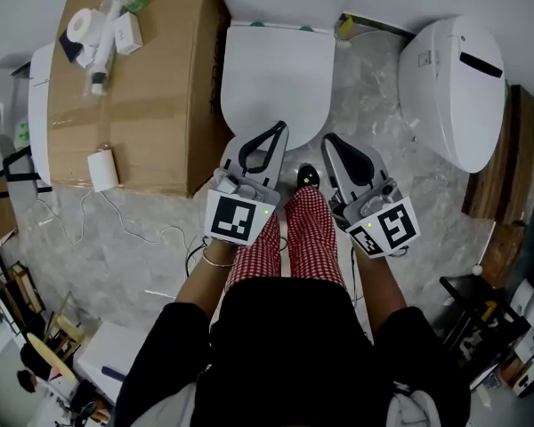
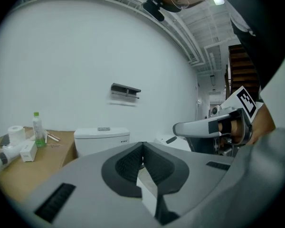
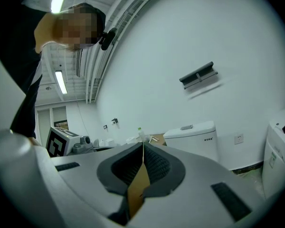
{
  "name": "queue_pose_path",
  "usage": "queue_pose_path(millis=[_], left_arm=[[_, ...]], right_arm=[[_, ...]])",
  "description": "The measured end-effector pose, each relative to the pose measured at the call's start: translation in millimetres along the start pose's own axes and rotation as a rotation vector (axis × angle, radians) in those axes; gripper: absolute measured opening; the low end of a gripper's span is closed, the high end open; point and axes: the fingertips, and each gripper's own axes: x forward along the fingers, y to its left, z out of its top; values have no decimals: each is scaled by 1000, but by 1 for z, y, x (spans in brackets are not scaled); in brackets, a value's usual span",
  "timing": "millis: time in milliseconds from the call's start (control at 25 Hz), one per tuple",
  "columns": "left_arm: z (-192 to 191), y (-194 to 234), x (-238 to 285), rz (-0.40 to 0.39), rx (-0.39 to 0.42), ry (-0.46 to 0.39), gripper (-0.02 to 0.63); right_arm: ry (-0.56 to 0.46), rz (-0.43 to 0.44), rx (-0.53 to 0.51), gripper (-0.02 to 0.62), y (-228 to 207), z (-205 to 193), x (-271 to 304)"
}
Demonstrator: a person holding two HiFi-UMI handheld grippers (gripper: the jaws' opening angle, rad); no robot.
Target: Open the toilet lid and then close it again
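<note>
Right now the toilet lid (image 1: 276, 78) is down, lying flat on the white toilet. It is just in front of the person's red checked legs (image 1: 295, 238). Both grippers are held near its front edge. The left gripper (image 1: 280, 129) has its jaws pressed together with nothing between them. The right gripper (image 1: 328, 139) is closed up and empty too. A big brown box (image 1: 151, 105) sits just beside the toilet.

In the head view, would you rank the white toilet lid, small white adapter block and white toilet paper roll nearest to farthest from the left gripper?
From the left gripper:
1. White toilet lid, directly ahead.
2. Small white adapter block, left, near edge of brown cardboard box.
3. White toilet paper roll, box's far corner.
</note>
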Motion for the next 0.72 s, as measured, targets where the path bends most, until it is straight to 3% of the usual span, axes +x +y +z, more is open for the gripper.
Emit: queue_pose_path(millis=[400, 720], left_arm=[[-35, 8, 1, 29, -14, 43, 3], [-58, -14, 7, -53, 16, 64, 3]], right_arm=[[48, -11, 32, 20, -9, -39, 8], [82, -26, 49, 20, -15, -67, 7]])
